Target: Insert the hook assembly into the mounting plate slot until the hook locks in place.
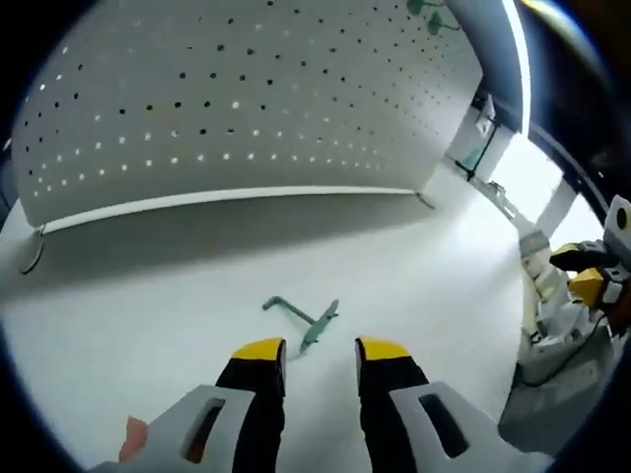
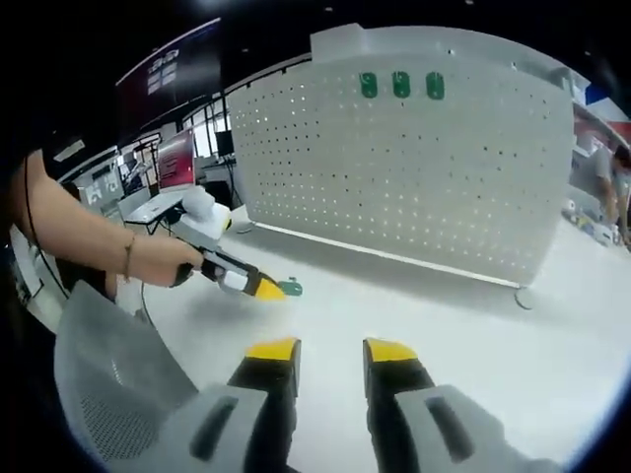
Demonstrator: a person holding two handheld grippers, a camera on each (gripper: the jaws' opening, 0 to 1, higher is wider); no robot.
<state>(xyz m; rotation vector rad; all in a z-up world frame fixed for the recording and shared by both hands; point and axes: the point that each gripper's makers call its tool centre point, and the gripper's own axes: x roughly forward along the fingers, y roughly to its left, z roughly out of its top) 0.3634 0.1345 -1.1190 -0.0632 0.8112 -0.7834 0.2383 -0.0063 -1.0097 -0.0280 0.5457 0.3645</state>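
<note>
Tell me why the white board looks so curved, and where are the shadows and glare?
In the left gripper view the fisheye lens bows the pegboard; it casts a soft shadow on the white table near the green hook, and a bright strip glares at upper right. In the right gripper view the pegboard bulges less, and the background is dim.

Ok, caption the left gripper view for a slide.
Open left gripper nears green hook lying on white table before pegboard.

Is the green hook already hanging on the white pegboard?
No, the green hook lies flat on the white table just ahead of the left gripper, apart from the pegboard.
</note>
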